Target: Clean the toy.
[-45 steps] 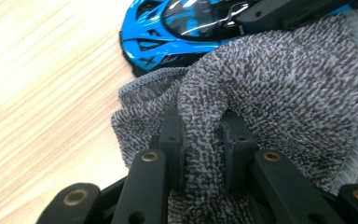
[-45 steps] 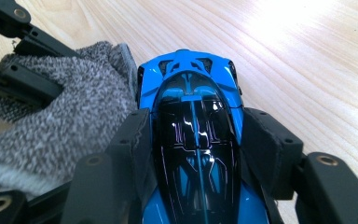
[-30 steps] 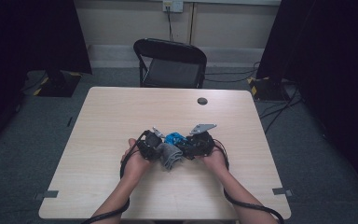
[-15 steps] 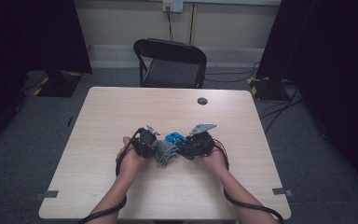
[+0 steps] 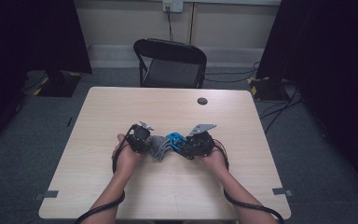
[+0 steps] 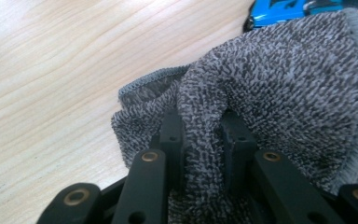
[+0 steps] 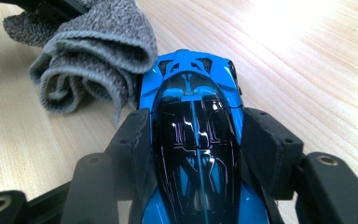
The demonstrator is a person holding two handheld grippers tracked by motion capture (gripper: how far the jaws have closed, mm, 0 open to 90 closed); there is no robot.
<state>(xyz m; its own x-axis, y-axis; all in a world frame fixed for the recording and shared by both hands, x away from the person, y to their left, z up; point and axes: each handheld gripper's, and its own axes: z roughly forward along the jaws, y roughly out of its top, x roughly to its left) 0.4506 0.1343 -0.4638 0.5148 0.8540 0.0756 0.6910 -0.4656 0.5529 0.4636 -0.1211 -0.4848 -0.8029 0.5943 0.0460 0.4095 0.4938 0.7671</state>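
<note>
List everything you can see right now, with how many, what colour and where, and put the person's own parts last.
toy car: one, blue with black top, mid-table, clamped between the right tool's jaws
cloth: one, grey, bunched mid-table against the car's front, pinched between the left tool's jaws
table: one, light wood, centre of the room
small round disc: one, dark, far right part of the tabletop
folding chair: one, black, behind the table
wall socket: one, pale, on the far wall with a cable hanging down
left tool: one, black, shut on the cloth
right tool: one, black, shut on the car
forearms and hands: two, entering from the near table edge
</note>
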